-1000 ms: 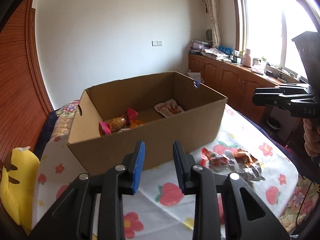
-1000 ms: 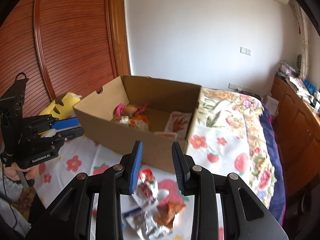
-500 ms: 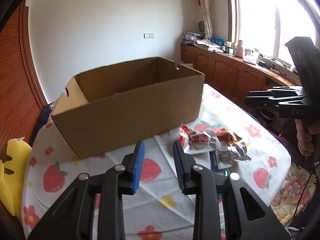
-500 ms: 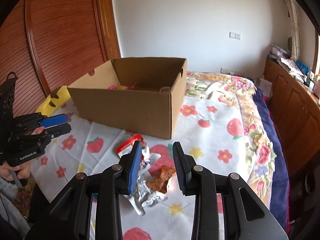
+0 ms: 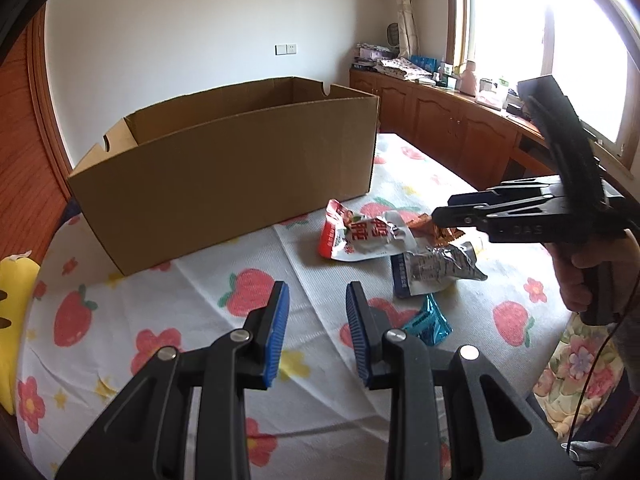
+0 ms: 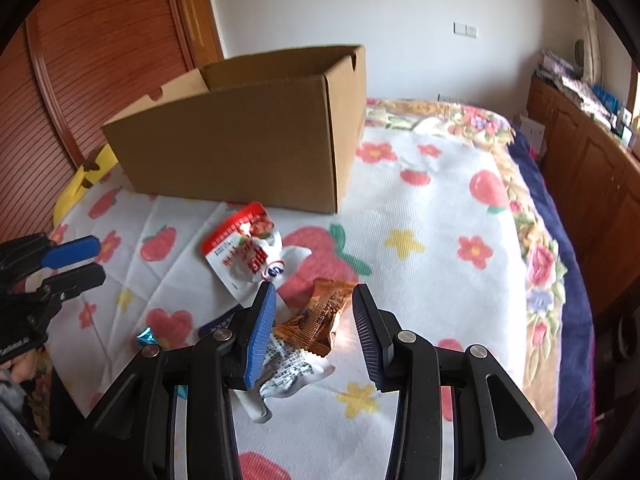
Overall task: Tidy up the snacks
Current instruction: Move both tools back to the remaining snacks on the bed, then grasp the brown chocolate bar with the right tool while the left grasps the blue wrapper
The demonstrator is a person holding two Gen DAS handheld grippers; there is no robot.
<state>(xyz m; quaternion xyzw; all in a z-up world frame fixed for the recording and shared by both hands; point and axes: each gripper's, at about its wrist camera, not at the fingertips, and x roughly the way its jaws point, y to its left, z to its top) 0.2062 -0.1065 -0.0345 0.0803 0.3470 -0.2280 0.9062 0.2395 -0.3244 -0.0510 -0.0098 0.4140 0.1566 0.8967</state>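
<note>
A brown cardboard box [image 5: 224,168] [image 6: 248,140] stands on the strawberry-print cloth [image 5: 224,280]; its inside is hidden from here. Beside it lie snack packets: a red-and-white one [image 5: 360,236] [image 6: 244,252], an orange one [image 6: 320,316] [image 5: 436,232], a silver-and-blue one [image 5: 436,272] [image 6: 288,368] and a small teal one [image 5: 426,322] [image 6: 146,338]. My right gripper [image 6: 314,320] is open, low over the orange packet, its jaws on either side of it. My left gripper [image 5: 316,332] is open and empty, just left of the teal packet.
A yellow cushion [image 5: 12,312] lies at the cloth's left edge. Wooden cabinets [image 5: 448,124] with clutter run along the window wall. A wooden slatted door [image 6: 92,56] stands behind the box. The bed's flowered edge [image 6: 536,264] drops off at the right.
Both grippers have dropped lower and come nearer the packets; the box's inside has gone out of sight. The right gripper now straddles the orange packet. Both stay open.
</note>
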